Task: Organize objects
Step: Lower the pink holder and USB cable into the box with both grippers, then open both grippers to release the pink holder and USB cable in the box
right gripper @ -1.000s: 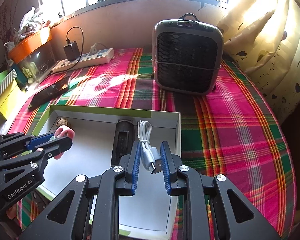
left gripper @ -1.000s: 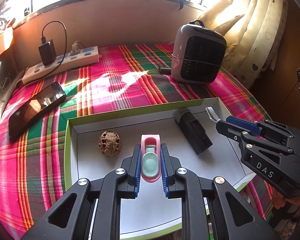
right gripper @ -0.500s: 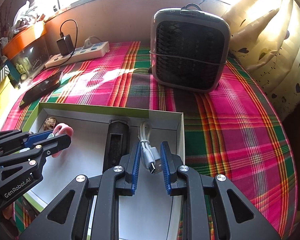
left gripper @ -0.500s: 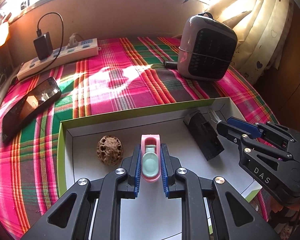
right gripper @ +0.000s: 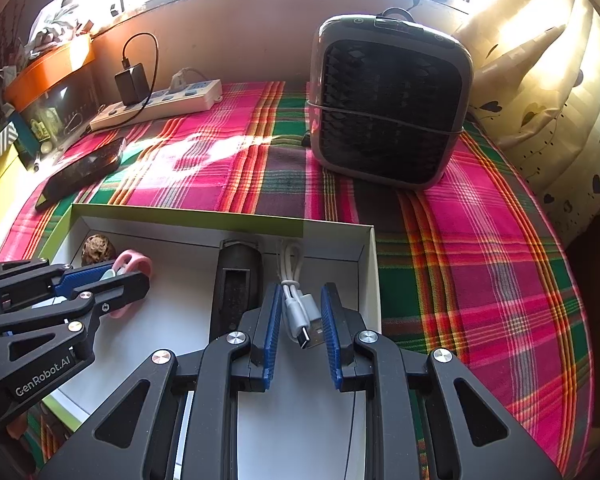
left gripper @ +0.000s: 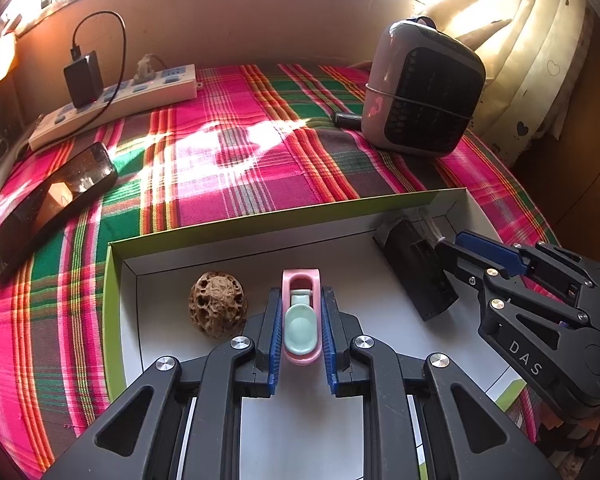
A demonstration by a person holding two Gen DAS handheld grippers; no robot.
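Note:
A shallow white box with a green rim (left gripper: 116,280) lies on the plaid cloth. In it are a walnut (left gripper: 218,304) and a black oblong object (left gripper: 416,272). My left gripper (left gripper: 301,294) is shut on a small pink and mint object (left gripper: 300,322) just right of the walnut. From the right, my right gripper (left gripper: 446,242) reaches in at the box's far right corner. In the right wrist view, that right gripper (right gripper: 301,288) is shut on a coiled white USB cable (right gripper: 296,308), beside the black object (right gripper: 236,280). The left gripper (right gripper: 134,274) with the pink object (right gripper: 134,260) shows at the left there.
A grey fan heater (right gripper: 388,100) stands behind the box on the right. A power strip (left gripper: 112,104) with a black charger lies along the back wall, and a dark phone (left gripper: 56,196) is at the left. Curtains (right gripper: 540,80) hang at the right, with boxes (right gripper: 48,76) stacked at the far left.
Both grippers keep their grips and stay over the box; the views have shifted only slightly.

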